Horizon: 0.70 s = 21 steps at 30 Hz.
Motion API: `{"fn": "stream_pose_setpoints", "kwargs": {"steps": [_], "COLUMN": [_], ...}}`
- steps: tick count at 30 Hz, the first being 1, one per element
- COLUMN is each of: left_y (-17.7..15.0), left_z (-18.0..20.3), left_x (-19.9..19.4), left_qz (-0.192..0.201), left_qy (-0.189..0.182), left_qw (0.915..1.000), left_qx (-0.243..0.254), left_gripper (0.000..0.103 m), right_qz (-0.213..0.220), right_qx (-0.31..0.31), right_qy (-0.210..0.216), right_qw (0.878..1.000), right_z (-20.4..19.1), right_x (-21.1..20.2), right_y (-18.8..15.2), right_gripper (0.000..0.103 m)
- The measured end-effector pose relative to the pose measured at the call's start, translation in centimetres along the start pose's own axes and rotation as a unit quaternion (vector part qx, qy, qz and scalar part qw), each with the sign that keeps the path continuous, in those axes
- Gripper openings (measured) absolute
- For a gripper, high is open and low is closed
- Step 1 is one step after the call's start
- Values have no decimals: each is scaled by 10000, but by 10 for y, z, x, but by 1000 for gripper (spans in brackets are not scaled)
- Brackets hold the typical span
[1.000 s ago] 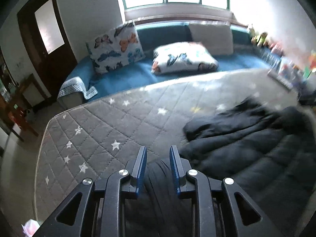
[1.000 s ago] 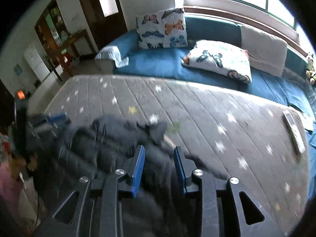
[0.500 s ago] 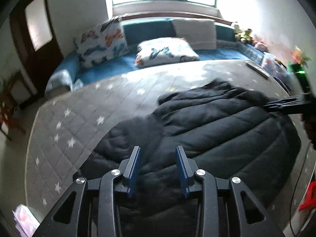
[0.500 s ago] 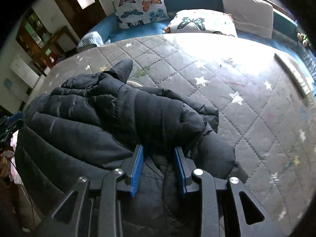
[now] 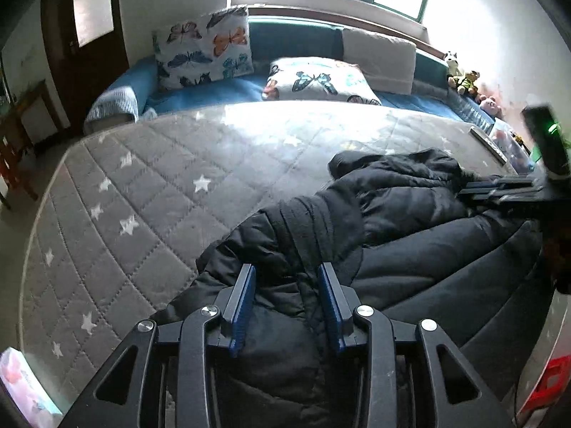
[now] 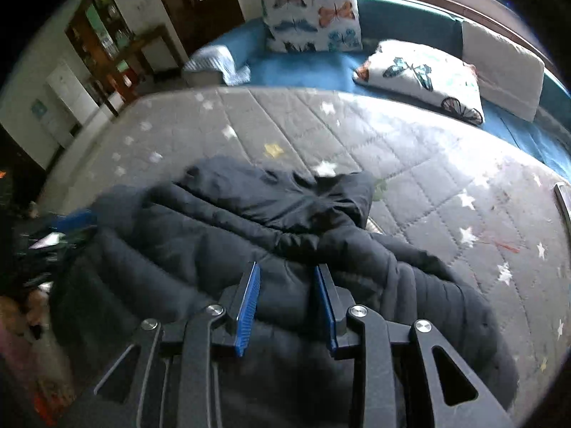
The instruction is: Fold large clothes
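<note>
**A:** How far along is the fold? The black puffer jacket (image 5: 410,214) lies bunched on the grey star-quilted mattress (image 5: 142,196), one sleeve flopped over the body. Nothing squared up yet, I'd say.

**B:** Agreed, early days. The left gripper (image 5: 287,299) has just been opening, its fingers now spread with jacket fabric loose between them. The right gripper (image 6: 287,297) pinches a fold near the collar. A second ago the jacket was mid-air and blurred; now it's down.
</note>
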<state>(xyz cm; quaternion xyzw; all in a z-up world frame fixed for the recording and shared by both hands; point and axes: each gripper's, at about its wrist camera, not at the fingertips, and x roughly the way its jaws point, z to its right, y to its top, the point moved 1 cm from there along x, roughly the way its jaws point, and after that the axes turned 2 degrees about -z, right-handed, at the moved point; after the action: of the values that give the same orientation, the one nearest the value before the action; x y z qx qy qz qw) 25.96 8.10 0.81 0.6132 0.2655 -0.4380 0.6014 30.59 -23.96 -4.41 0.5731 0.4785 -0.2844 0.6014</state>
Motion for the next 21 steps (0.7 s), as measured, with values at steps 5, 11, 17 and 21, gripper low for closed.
{"fn": "stream_pose_setpoints", "kwargs": {"steps": [5, 11, 17, 21], "left_y": [1, 3, -10, -31], "left_z": [-7, 4, 44, 78], "left_x": [14, -8, -71, -73], "left_qz": [-160, -17, 563, 421], "left_qy": [-118, 95, -173, -349], "left_qw": [9994, 9998, 9976, 9956], "left_qx": [-267, -156, 351, 762], "left_gripper": [41, 41, 41, 40], "right_qz": [-240, 91, 93, -176], "right_qx": [406, 48, -616, -860], "right_qy": [316, 103, 352, 561], "right_qw": [9984, 9999, 9974, 9946], "right_z": [16, -6, -46, -68], "right_x": [14, -35, -83, -76], "right_y": [-4, -16, -50, -72], "right_gripper": [33, 33, 36, 36]}}
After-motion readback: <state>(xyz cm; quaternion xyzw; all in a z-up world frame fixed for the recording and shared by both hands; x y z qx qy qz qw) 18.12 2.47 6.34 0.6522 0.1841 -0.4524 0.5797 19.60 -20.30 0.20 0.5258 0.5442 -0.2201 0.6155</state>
